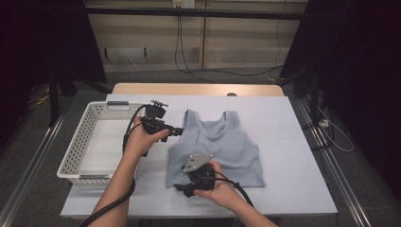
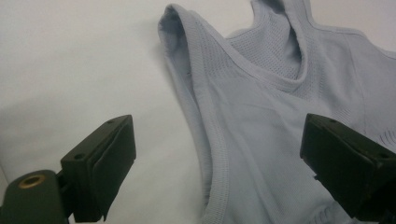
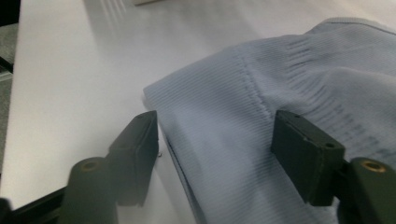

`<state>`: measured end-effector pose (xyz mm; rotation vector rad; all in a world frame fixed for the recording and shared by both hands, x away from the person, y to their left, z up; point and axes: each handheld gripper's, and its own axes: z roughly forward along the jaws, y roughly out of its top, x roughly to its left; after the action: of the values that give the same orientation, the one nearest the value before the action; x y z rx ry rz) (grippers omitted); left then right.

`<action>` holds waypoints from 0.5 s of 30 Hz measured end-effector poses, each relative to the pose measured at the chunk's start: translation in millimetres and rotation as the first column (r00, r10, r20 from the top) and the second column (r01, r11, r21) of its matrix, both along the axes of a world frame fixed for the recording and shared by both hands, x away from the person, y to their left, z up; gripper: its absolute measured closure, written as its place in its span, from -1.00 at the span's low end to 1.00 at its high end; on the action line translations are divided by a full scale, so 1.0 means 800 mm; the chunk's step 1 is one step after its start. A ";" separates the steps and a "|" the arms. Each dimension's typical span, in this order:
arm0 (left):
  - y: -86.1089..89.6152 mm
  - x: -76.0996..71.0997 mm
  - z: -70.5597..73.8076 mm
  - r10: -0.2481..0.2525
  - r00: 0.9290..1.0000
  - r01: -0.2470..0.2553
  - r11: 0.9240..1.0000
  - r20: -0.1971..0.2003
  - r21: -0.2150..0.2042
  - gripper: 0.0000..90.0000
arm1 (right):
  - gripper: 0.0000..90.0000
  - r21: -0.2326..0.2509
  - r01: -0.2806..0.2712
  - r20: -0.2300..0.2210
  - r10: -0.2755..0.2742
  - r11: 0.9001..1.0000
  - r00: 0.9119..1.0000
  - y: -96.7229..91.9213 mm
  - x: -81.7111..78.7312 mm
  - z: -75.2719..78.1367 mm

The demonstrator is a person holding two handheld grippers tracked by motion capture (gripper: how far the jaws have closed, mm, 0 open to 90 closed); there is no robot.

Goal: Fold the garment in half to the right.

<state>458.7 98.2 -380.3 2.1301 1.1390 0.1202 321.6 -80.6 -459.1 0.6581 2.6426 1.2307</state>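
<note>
Across the white, smooth table [image 1: 293, 156] we've got a pale blue ribbed knit tank top [image 1: 227, 146] lying flat near the middle, straps toward the far edge. A white perforated plastic basket [image 1: 75, 151] hangs over the left edge. Our left gripper [image 2: 217, 163] hovers gaping over the armhole seam, gripping nothing. Our right gripper [image 3: 215, 154] straddles the hem's near-left corner, pads not pressing yet.

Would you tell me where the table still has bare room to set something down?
Bare table lies right of the top, plus a strip behind its straps. The basket is empty inside. It is crowded left of the top, around both grippers.
</note>
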 end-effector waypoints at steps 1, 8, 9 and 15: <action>0.000 0.000 -0.001 0.001 1.000 -0.001 1.000 0.002 0.002 -0.76 | -0.35 0.003 -0.003 -0.001 0.003 1.000 1.000 0.000 0.000 0.000; 0.002 0.003 -0.005 0.002 1.000 -0.002 1.000 -0.006 0.005 -0.76 | -0.39 0.016 -0.026 -0.018 0.026 1.000 1.000 0.001 -0.006 0.004; 0.002 0.003 -0.005 0.007 1.000 -0.007 1.000 -0.006 0.003 -0.76 | -0.38 0.025 -0.021 -0.022 0.021 0.999 1.000 0.001 -0.006 0.004; 0.002 0.004 -0.008 0.008 1.000 -0.008 1.000 -0.013 -0.004 -0.76 | -0.27 0.002 -0.032 0.005 0.032 0.999 0.999 0.003 -0.008 -0.001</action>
<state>462.1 99.6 -386.4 2.1253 1.1542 0.1077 315.3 -78.3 -459.6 0.6145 2.6582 1.2414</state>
